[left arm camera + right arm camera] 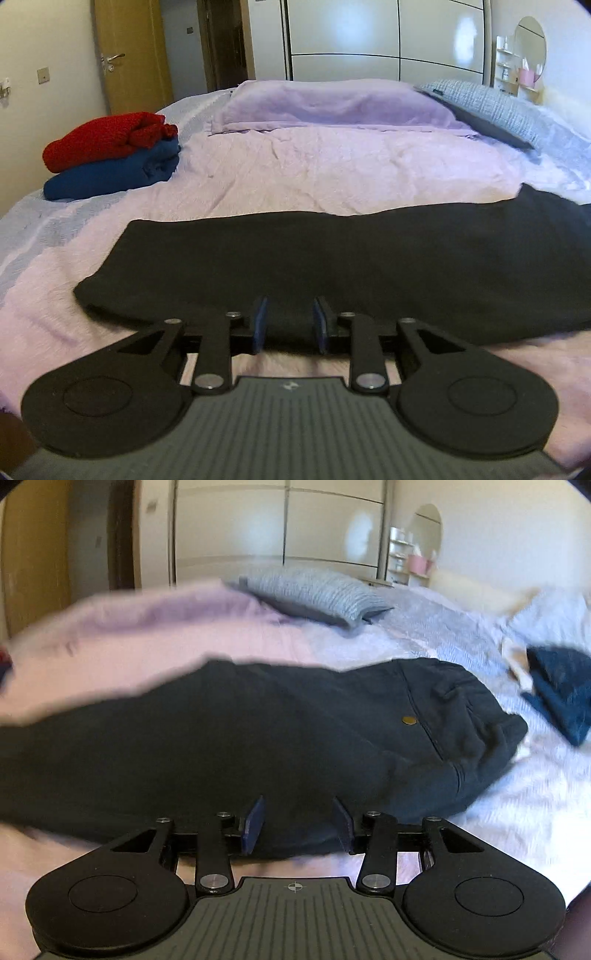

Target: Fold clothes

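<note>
Dark trousers [332,266] lie flat across the lilac bedspread [332,170], legs folded together. Their waistband end with a brass button [409,720] shows at the right in the right wrist view. My left gripper [290,321] is open, its blue pads [260,325] straddling the near edge of the leg end. Over the near edge of the trousers [258,746] close to the waist, my right gripper [297,825] stands open too, with cloth between the spread fingers. Neither is closed on the fabric.
A folded red sweater [107,142] rests on a folded blue garment [110,175] at the bed's left. A grey pillow [495,107] and a lilac blanket roll [332,107] lie at the head. Another dark blue garment [561,690] sits at the far right.
</note>
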Tool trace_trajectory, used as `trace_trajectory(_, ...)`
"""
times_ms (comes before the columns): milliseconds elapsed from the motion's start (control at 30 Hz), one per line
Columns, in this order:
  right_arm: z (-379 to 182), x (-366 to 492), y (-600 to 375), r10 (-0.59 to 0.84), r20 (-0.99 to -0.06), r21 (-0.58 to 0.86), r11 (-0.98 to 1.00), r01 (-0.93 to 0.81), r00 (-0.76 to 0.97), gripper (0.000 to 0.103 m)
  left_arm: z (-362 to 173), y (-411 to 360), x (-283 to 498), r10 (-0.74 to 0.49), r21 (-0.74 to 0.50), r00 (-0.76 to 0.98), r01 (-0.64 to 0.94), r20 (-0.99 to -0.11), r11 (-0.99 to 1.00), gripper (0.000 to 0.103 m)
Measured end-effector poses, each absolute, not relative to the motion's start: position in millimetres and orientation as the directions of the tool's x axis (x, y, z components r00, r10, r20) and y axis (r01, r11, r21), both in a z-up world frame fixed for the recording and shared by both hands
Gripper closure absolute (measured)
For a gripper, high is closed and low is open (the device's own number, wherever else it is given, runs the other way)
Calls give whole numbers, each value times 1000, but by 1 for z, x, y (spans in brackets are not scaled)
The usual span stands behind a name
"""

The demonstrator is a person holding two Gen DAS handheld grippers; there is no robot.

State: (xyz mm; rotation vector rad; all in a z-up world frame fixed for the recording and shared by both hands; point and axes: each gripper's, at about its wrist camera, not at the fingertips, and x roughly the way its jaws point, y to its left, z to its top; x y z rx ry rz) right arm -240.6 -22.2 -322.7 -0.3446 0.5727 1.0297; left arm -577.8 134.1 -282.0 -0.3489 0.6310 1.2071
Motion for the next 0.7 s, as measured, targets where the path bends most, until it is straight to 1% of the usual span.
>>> trace_trajectory(100,-311,-260,-45,716,-594,58,493,-868,367,55,-274,110,-580,740,70,216,-940,-637,335,76)
trace_trajectory(267,-293,-291,-80,739,-586,150,502,-852,333,54,-267,68,-591,721,62,219,-938,-657,342,74)
trace_trajectory(400,-280,-306,-92,750,-572,142,490,-860,333,54,-258,42,-598,735,69,219,-938,-642,340,72)
trace_trajectory(467,-272,-313,-99,762,-554,145,484,-863,335,53,-251,31,-604,746,63,227,-939,-626,338,69)
trace_trajectory(567,-262,-322,-112,781,-530,158,472,-867,329,52,-243,17,-610,760,62,230,-940,-608,335,68)
trace_trajectory(700,-255,-330,-126,786,-526,167,471,-866,326,50,-236,1,-618,770,63,236,-940,-594,336,67)
